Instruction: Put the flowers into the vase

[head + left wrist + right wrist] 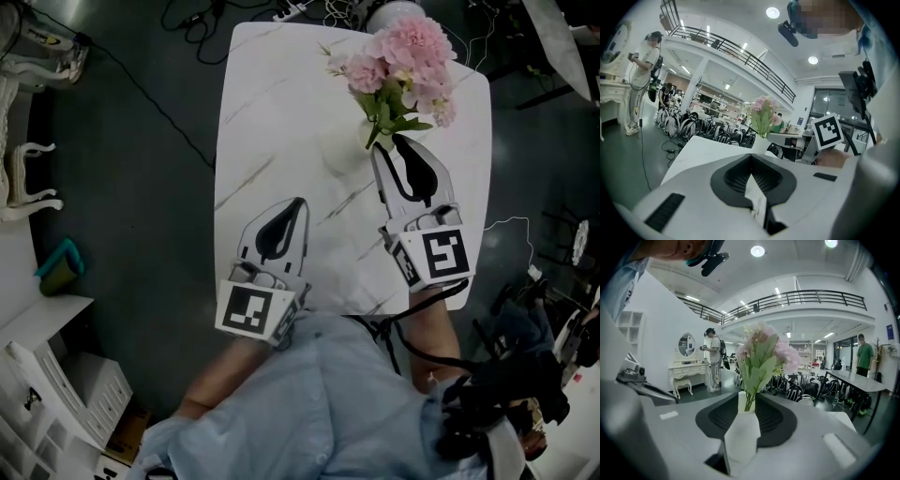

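Note:
A bunch of pink flowers (403, 61) with green leaves stands at the far right of the white marble table (272, 112). In the right gripper view the flowers' (761, 355) stems sit in the narrow neck of a white vase (740, 434), upright straight ahead in the gap between the jaws. My right gripper (392, 141) is open, its tips at the base of the stems, and nothing is gripped. My left gripper (300, 202) hovers over the table's near middle, shut and empty. From it the flowers (764, 115) show off to the right.
Dark floor surrounds the table, with cables (187, 28) beyond its far edge. White furniture (28, 169) and a shelf unit (56, 394) stand on the left. A person (644, 79) stands by a white dressing table (689, 371); another (864, 355) stands by a long table.

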{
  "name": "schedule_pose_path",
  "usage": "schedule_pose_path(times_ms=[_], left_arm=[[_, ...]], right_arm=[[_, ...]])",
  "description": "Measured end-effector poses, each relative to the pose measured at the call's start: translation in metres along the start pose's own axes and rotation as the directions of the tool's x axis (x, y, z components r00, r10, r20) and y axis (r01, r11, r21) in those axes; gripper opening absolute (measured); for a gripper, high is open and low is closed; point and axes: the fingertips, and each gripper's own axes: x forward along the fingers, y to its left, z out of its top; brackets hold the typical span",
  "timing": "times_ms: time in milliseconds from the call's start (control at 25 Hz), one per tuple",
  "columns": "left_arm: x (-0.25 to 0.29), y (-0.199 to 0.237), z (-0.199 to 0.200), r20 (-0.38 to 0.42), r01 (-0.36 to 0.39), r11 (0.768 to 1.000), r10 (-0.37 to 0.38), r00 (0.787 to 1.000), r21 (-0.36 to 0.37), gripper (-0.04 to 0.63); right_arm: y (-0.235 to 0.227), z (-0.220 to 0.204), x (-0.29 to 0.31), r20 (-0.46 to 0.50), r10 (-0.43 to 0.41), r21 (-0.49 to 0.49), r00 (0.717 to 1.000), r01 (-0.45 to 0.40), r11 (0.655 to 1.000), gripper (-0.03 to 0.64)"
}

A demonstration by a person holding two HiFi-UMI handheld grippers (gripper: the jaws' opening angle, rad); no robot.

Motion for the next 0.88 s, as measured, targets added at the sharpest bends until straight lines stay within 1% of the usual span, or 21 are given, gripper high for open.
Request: schedule_pose_path(times_ms=[160,280,400,680,880], left_arm=[[-0.001,0.001,-0.002,-0.021,-0.018,1.000,0.018,1.000,0.000,0.005],[-0.001,-0.003,0.001,0.005,0.014,1.000,-0.014,1.000,0.016,0.005],[-0.002,-0.006,0.003,0.013,0.024,0.999,-0.024,1.000,0.031,0.005],[-0.009,-0.033,0.006,0.031,0.058,0.996,-0.061,0.998,0.074,0.005],[-0.019,-0.053,0.008,0.043,0.056,0.992,-0.062,0.997,0.116,0.005]], right_arm=[[0.000,-0.002,-0.007,0.005,-0.011,0.007,1.000,0.011,1.000,0.109],[0.000,0.002,-0.010,0.012,-0.020,0.015,1.000,0.019,1.000,0.109],[0.000,0.005,-0.017,0.023,-0.029,0.025,0.999,0.029,0.999,0.109],[0.003,0.004,-0.052,0.064,-0.043,0.114,0.997,0.035,0.993,0.106],[0.009,0.001,-0.083,0.089,-0.052,0.172,0.995,0.036,0.984,0.094]])
